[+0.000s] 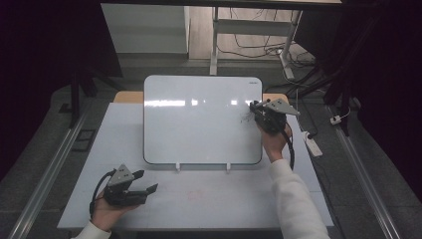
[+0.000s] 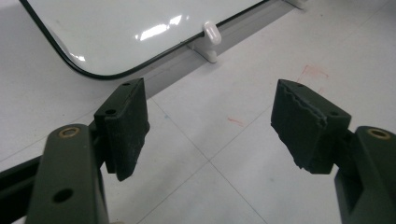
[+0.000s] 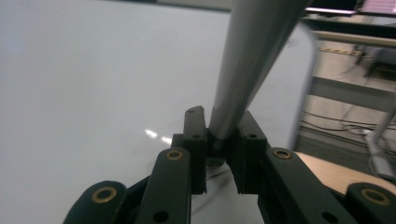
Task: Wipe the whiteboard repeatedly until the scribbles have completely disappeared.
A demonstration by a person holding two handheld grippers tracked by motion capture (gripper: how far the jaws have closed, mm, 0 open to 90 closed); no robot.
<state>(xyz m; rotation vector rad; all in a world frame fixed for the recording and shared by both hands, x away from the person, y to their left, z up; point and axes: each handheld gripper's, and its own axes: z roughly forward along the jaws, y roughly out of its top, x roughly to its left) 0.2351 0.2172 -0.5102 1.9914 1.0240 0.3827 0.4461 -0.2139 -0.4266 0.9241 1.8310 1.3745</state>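
My left gripper (image 1: 144, 185) rests low on the near side of the table (image 1: 209, 199), its jaws spread apart with nothing between them, the bare tabletop and a few faint red smudges showing in the gap. I judge it has no part in this step, so the best thing is to keep it parked there, well clear of the whiteboard's (image 1: 199, 124) bottom edge and the small white feet (image 2: 211, 33) that prop it up.

Farther out, my right gripper (image 1: 255, 105) is up at the right side of the whiteboard, clamped tight on a grey marker (image 3: 250, 60). In the right gripper view the marker's barrel rises from between the closed pads and tilts off to one side, and its tip end is hidden below the jaws, so I cannot tell whether it touches the surface. A small dark scribble (image 1: 246, 118) sits on the board just beside the gripper.

The work looks to me like drawing or writing on the board. To do it well I want to keep the grip firm so the marker does not swivel in the pads, hold the tilt steady, and press only lightly: the board leans on its feet and could slide or tip back under a hard push. Slow, even strokes from the wrist should keep the line clean near the board's right edge.
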